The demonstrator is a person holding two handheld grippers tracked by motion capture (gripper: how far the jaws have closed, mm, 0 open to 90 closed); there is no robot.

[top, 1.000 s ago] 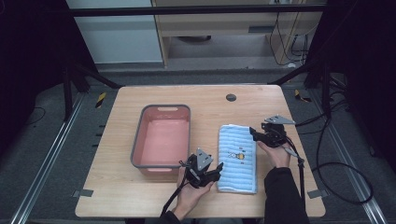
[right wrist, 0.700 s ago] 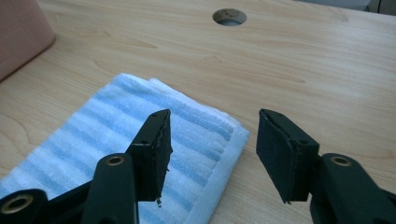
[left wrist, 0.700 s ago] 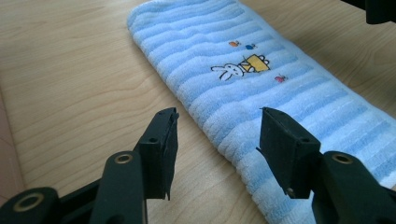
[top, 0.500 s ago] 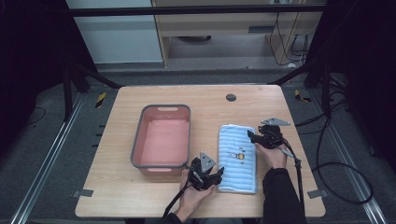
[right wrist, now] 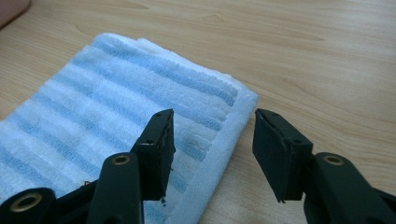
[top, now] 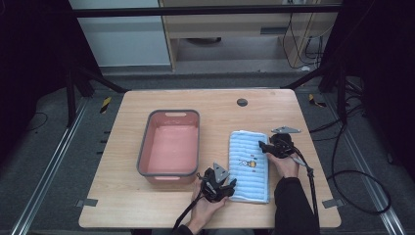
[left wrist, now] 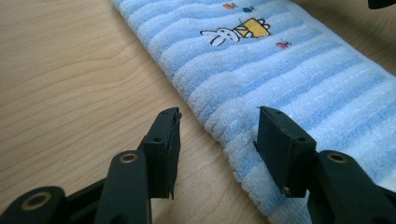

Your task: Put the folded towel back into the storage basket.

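Blue striped towel (top: pixel 250 165) lies folded flat on table (top: pixel 122 205) beside pink bin (top: pixel 170 147); left gripper (left wrist: pixel 217 133) and right gripper (right wrist: pixel 211 135), closing but unclamped, straddle its edges, so either could pinch only the top layer and the fold would spill open

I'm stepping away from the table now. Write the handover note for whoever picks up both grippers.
Left gripper: jaws just closing, straddling the blue striped towel's near long edge, not yet gripping.
Right gripper: jaws just closing astride the towel's far right edge, not yet clamped.
Towel lies folded flat on the table, right of the pink bin.
Done: both grippers placed.
Left: grip, then probably fold or lift.
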